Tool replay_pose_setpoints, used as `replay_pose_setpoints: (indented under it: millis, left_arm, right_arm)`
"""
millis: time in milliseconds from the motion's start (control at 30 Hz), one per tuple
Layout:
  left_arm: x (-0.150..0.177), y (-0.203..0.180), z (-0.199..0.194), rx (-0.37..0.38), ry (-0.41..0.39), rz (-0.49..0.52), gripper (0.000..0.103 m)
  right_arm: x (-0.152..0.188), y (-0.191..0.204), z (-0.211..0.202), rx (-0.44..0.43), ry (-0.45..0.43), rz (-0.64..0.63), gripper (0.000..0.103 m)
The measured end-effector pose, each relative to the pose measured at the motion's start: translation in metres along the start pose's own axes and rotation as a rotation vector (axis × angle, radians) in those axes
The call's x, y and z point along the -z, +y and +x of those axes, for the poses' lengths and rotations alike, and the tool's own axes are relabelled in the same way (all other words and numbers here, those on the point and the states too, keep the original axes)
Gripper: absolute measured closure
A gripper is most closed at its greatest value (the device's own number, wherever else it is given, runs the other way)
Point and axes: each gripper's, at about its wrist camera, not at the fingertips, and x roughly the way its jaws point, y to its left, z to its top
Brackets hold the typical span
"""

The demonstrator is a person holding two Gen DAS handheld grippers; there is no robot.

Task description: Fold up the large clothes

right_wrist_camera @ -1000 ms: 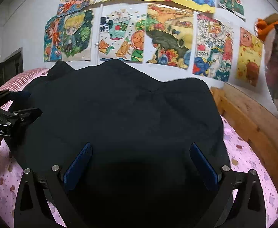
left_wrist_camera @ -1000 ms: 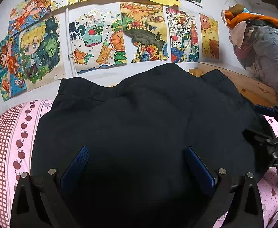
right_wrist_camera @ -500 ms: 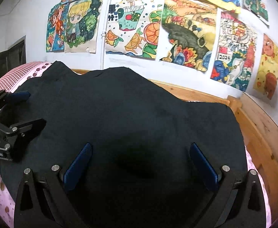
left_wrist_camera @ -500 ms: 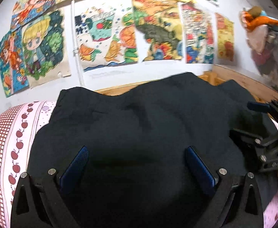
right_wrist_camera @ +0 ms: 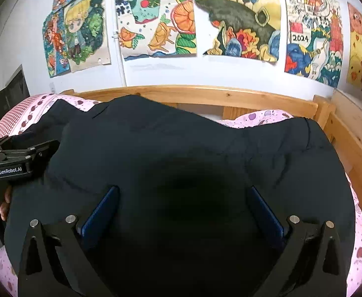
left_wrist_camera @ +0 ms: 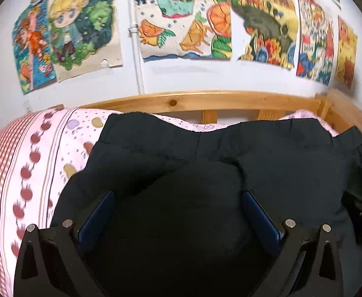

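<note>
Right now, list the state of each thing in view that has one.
Left claw: open, over the garment.
Right claw: open, over the garment.
Garment: dark, spread on the bed, rumpled, far edge wavy.
Sheet: pink, partly covered.
Drawings: stuck to the wall.

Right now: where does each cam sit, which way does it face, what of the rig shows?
Left wrist: on left gripper, facing the wooden bed rail over the dark garment; own open fingers show.
Right wrist: on right gripper, same heading; own open fingers, the left gripper and a hand at far left.
Shared: garment, rail, pink sheet, wall drawings.
</note>
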Motion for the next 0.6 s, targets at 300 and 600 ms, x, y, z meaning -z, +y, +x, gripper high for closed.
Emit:
replay_pose_setpoints:
  millis: [300,600]
  left_arm:
    - [-0.001,0.005,0.036,0.103,0.055,-0.024,0.000]
    - [0.009,-0.003,0.044,0.107,0.001,-0.018,0.000]
  right_arm:
    - [0.001,-0.038,0.055,-0.188,0.118,0.156,0.001]
    - [0.015,-0.035,0.066,-0.231,0.077,0.176,0.001]
